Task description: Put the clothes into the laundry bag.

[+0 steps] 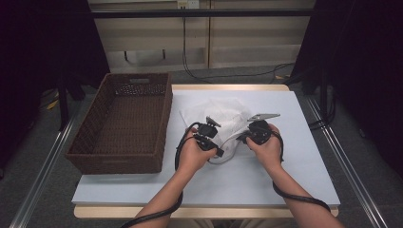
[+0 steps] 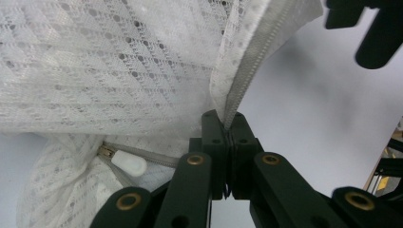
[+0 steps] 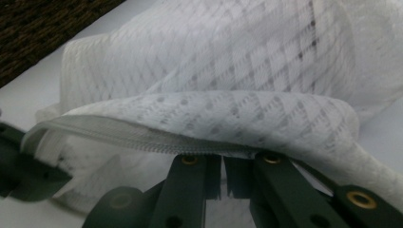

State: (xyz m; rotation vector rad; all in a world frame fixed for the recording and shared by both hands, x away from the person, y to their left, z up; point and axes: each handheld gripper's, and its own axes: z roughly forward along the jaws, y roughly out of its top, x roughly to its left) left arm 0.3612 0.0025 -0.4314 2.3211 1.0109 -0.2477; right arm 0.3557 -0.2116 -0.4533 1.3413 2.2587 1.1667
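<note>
Between the two grippers, at the middle of a white table (image 1: 294, 156), lies a crumpled white mesh bag (image 1: 223, 118), its zipped edge lifted off the surface. The left gripper (image 2: 229, 130), held in the person's left hand (image 1: 192, 156), has its jaws pressed together on the bag's zipper tape (image 2: 244, 80), which rises straight up from the jaw tips. Just to the left of those jaws, lower in the left gripper view, the white zipper pull (image 2: 128, 163) rests on the mesh. The right gripper (image 3: 223, 159), held in the right hand (image 1: 267, 149), sits close beside the left one; its jaws are drawn together with the bag's zipped hem (image 3: 142, 137) draped across their tips, so the pinch point itself is hidden under fabric and a firm grip cannot be confirmed. Beyond the left gripper, well apart from the bag, a brown wicker basket (image 1: 95, 137) stands on the table's left side. Black cables trail back from both grippers along the forearms.
</note>
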